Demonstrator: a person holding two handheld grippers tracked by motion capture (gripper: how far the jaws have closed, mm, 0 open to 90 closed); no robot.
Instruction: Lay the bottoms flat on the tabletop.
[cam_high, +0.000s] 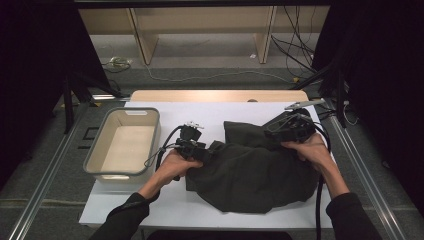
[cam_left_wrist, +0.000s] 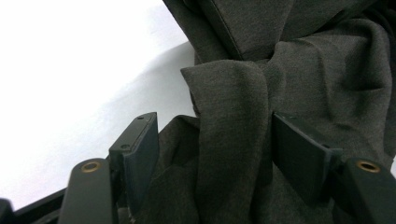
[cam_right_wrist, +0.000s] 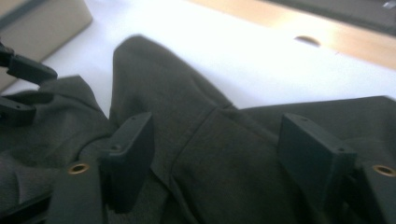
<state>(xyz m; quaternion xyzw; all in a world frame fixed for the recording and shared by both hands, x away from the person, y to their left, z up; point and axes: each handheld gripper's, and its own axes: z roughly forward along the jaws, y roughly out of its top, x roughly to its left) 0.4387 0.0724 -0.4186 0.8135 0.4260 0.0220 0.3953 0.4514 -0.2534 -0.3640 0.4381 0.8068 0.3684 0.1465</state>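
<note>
A soft, dark grey matte garment (cam_high: 250, 170) lies rumpled at the frame's lower centre on the white table (cam_high: 150, 205). The left gripper (cam_left_wrist: 212, 149) and right gripper (cam_right_wrist: 217, 154) both stand parted, wide, jaws straddling loose folds.

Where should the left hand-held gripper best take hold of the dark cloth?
Probably the raised fold of the cloth at its left edge, coming in from the bin side. That ridge stands up between the open jaws of the left hand-held gripper; the flat middle offers nothing to pinch.
</note>
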